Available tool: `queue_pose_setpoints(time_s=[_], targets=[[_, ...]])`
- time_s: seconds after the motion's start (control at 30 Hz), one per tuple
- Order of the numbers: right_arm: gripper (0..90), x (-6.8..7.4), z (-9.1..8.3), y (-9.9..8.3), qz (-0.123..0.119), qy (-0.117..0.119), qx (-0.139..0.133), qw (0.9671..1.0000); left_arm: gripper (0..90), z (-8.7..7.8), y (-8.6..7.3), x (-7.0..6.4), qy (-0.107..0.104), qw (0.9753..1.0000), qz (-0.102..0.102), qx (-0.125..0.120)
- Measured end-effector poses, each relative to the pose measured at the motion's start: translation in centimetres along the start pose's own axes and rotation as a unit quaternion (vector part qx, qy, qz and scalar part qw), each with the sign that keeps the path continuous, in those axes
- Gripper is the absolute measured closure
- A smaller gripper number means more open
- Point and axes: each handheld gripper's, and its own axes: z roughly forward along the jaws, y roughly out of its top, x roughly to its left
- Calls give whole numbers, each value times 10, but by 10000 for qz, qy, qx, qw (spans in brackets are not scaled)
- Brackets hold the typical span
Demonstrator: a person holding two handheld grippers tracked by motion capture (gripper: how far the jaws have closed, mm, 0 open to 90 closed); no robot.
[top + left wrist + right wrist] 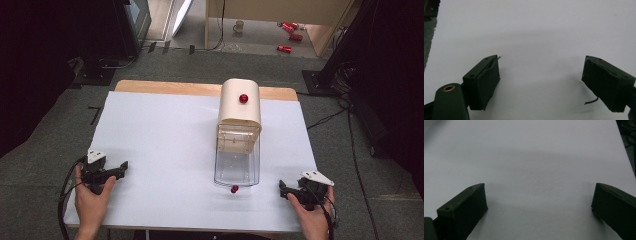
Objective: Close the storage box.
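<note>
My left tongs (121, 166) and right tongs (283, 188) sit low on the white desk (160, 130), both released, jaws spread w/ nothing betw. them. Just past, mid-desk: a small red ball (234, 189) touching the near end of a clear box (237, 159). Behind it a cream lid (240, 101) w/ red knob (243, 98). No readable labels anywhere. Floor beyond: mug (239, 26), red cans (289, 31), too small to read.

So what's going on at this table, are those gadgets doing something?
A person holds a black two-jaw left gripper and right gripper, both open and holding nothing, low over the white table. Between them sits a cream container with a red knob, its clear plastic drawer pulled out toward the person. Nobody is touching it.
</note>
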Motion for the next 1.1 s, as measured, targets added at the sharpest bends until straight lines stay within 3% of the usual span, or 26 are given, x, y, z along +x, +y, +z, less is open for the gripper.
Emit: queue_pose_setpoints(time_s=[0.13, 0.33, 0.37, 0.57, 0.73, 1.0, 1.1], targets=[[2, 6, -4, -1, 21, 45, -8, 10000, 147, 0, 0, -1, 23, 10000, 26, 4], [2, 30, -14, -3, -97, 181, -144, 9997, 147, 0, 0, -1, 37, 10000, 31, 8], [2, 40, -19, -3, -119, 312, -166, 9993, 147, 0, 0, -1, 39, 10000, 38, 10], [18, 62, -29, -3, -295, 547, -241, 9978, 147, 0, 0, -2, 45, 10000, 42, 9], [67, 71, -35, -4, -375, 581, -343, 9970, 147, 0, 0, -2, 51, 10000, 51, 13], [77, 87, -47, -7, -470, 913, -321, 9942, 147, 1, 0, -2, 56, 10000, 59, 17], [135, 95, -50, -8, -537, 962, -374, 9932, 147, 1, 0, -2, 61, 10000, 63, 18]])
